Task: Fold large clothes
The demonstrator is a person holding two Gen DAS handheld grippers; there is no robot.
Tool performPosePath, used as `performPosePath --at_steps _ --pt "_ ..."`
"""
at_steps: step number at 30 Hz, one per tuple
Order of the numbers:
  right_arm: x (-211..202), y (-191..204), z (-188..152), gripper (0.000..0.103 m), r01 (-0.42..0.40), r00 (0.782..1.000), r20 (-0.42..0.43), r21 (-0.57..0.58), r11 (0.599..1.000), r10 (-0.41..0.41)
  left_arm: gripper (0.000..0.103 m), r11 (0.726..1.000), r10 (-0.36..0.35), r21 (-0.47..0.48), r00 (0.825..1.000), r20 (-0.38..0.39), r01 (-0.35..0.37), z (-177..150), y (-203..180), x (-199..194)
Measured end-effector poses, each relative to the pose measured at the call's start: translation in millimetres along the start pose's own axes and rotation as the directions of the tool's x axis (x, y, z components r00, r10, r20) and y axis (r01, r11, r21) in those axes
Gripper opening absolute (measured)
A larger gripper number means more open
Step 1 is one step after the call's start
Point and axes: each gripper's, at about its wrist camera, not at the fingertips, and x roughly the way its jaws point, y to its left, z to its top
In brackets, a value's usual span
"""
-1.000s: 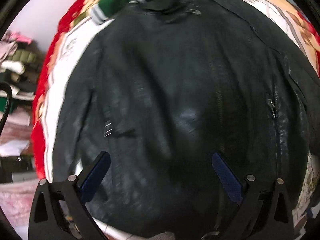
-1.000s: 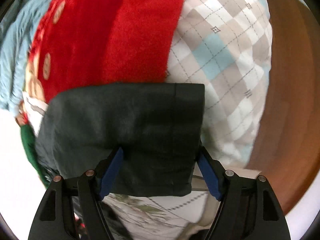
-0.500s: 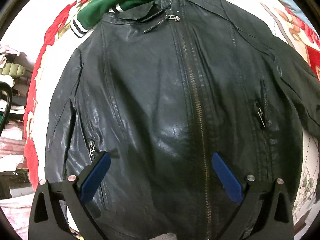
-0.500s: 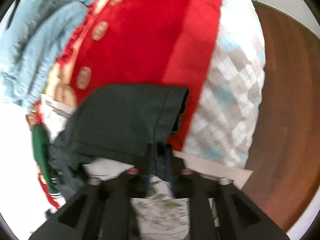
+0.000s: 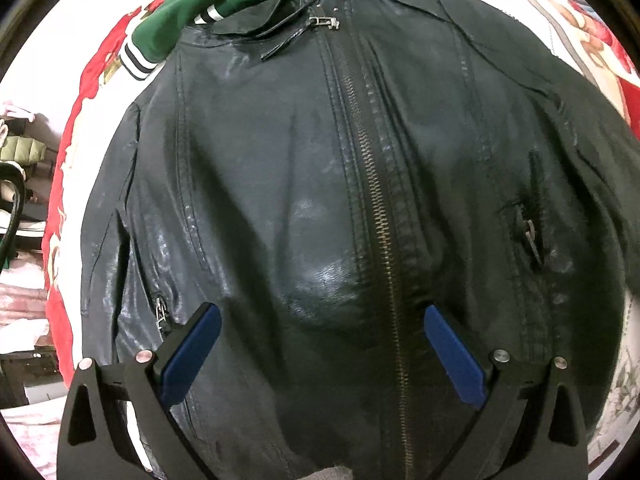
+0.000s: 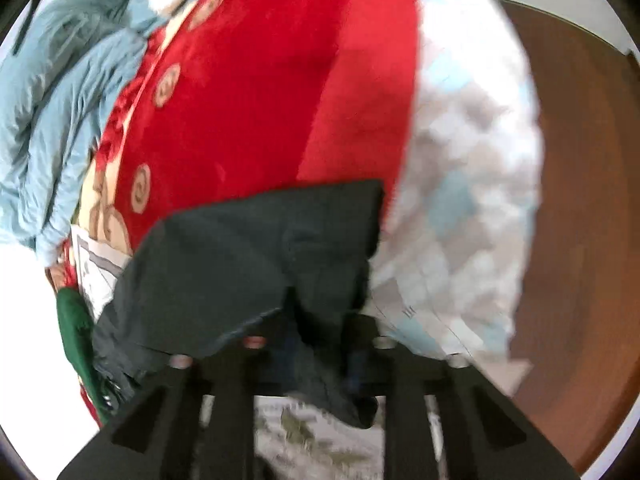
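the black leather zip-front jacket (image 5: 304, 208) lay front-up and zipped across a red patterned blanket (image 6: 256, 92) on a bed, its collar against a green knit garment with striped cuffs (image 5: 208, 4). the left gripper (image 5: 320, 344) hung spread above the hem, holding nothing. the right gripper (image 6: 316, 352) was pressed together on the dark sleeve cuff (image 6: 320, 292), lifted off the blanket. the leather looked heavy, stiff and slick, likely to resist creasing; seams, hem and cuffs seemed the surest holds. a pale blue jacket (image 6: 56, 108) lay beyond, brown wooden floor (image 6: 580, 200) beside the bed.
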Motion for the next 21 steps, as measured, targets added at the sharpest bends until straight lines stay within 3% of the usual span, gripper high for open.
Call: performPosePath --at_steps 2,4,8,13,17,21 --pt "-25.6 2.0 -3.2 0.015 -0.029 1.000 0.014 0.028 0.999 0.028 0.103 1.000 -0.016 -0.003 1.000 0.001 0.016 2.0 1.5 -8.3" --pt "-52.3 26.3 -11.6 0.015 -0.025 0.999 0.035 -0.030 0.999 0.026 0.103 1.000 -0.030 -0.006 1.000 0.008 0.030 3.0 6.2 -16.5" --pt "-83.6 56.1 -18.3 0.014 0.021 0.999 0.026 -0.089 0.996 -0.018 0.103 0.999 -0.043 -0.019 0.999 0.034 0.043 7.3 17.1 -31.3" --pt "-108.7 49.6 -21.6 0.014 0.057 0.998 0.009 -0.046 0.997 -0.056 0.103 0.997 -0.073 -0.036 0.996 0.042 0.074 9.5 26.9 -37.6" --pt "-122.2 58.6 -28.3 0.013 -0.019 1.000 0.008 -0.058 0.998 0.020 0.103 0.995 -0.083 -0.047 0.996 0.040 0.085 9.2 34.0 -38.7" --pt "-128.4 133.7 -50.4 0.013 -0.140 0.990 -0.025 -0.207 0.968 0.137 0.103 0.993 -0.068 -0.095 0.997 0.037 0.071 9.8 56.4 -34.4"
